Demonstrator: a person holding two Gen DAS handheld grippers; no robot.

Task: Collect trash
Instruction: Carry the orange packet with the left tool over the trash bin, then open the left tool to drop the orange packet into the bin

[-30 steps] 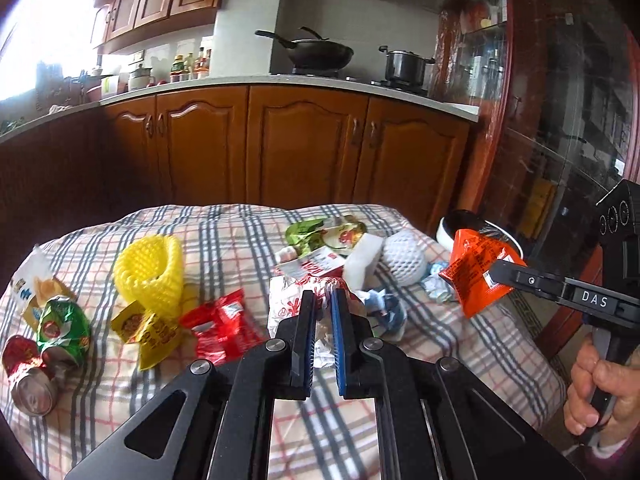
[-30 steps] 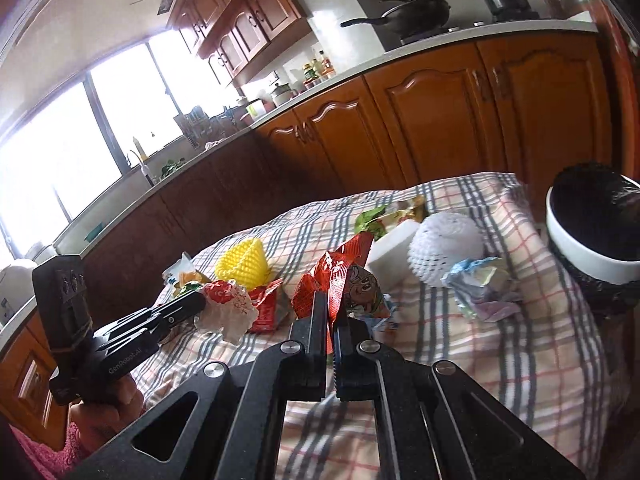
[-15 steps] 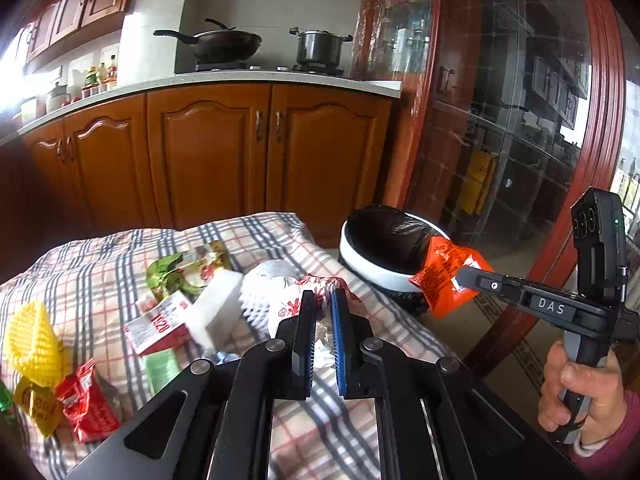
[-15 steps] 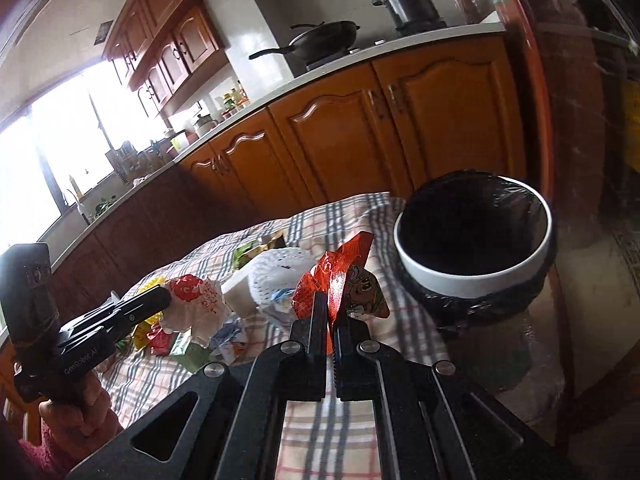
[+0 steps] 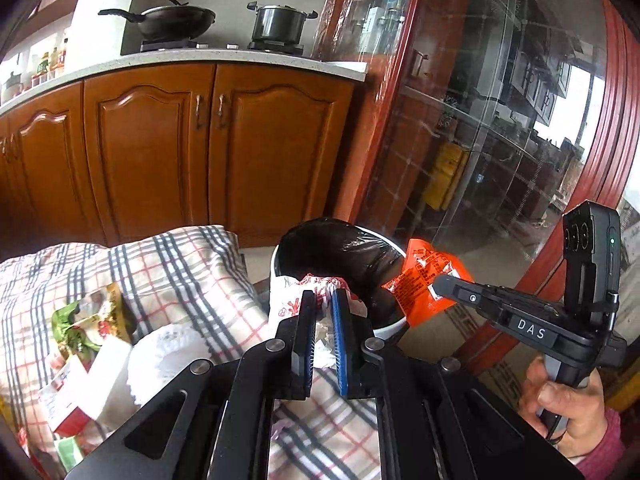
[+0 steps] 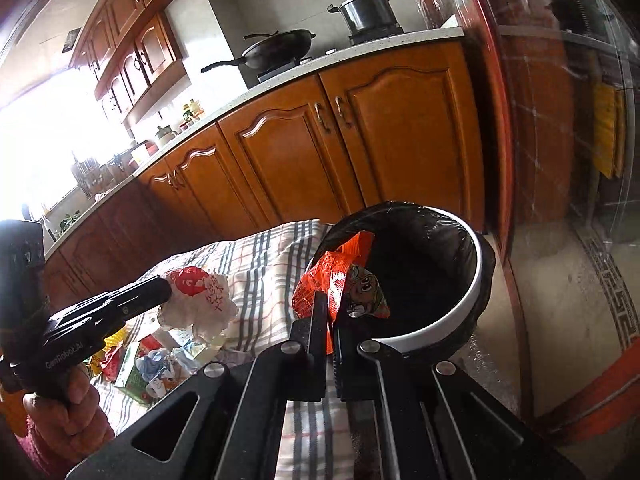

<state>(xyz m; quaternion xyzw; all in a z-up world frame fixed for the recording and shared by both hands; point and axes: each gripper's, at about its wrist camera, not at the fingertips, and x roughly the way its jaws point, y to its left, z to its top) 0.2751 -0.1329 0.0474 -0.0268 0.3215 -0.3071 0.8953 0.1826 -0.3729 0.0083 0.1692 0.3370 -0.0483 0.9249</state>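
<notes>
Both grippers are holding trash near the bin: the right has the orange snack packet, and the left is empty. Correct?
Not quite: the left gripper is not empty; it is shut on a crumpled white-and-red wrapper, as the left wrist view shows. The right gripper does hold the orange snack packet by the bin.

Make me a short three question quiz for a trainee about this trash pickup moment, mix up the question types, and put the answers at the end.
1. True or false: the right claw is shut on the orange snack wrapper.
2. What does the left claw grip: A) a yellow foam net, B) a crumpled white wrapper with red print, C) a green can?
3. Fill in: the white bin is lined with a ____ bag.

Key
1. True; the wrapper hangs by the bin's near rim.
2. B; the right wrist view shows it over the checked tablecloth, beside the bin.
3. Black.
</notes>
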